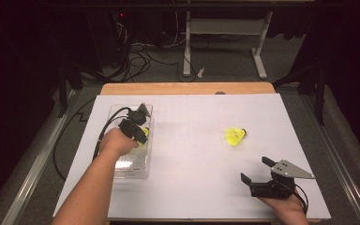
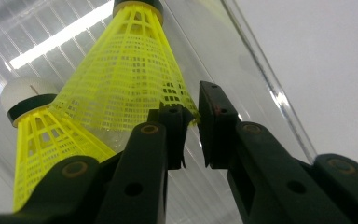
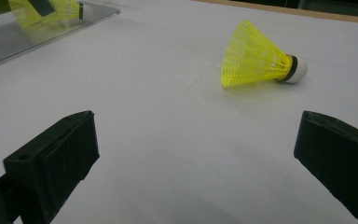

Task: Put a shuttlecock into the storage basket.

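Note:
A clear plastic box (image 1: 132, 164) sits on the left of the white table. My left gripper (image 1: 140, 132) points down into it. In the left gripper view its jaws (image 2: 192, 126) stand a narrow gap apart at the rim of a yellow shuttlecock (image 2: 121, 79), and the skirt's edge shows in that gap without being pressed. A second yellow shuttlecock (image 2: 42, 140) with a white cork lies beside it in the box (image 2: 261, 70). Another yellow shuttlecock (image 1: 236, 136) (image 3: 256, 63) lies on its side right of centre. My right gripper (image 1: 258, 169) (image 3: 196, 154) rests open near the front edge, pointed toward it.
A white sheet (image 1: 192, 178) covers the table, with a wooden edge (image 1: 187, 88) at the back. Beyond stand a desk frame (image 1: 225, 42) and cables on a dark floor. The clear box (image 3: 9, 42) lies far left in the right gripper view.

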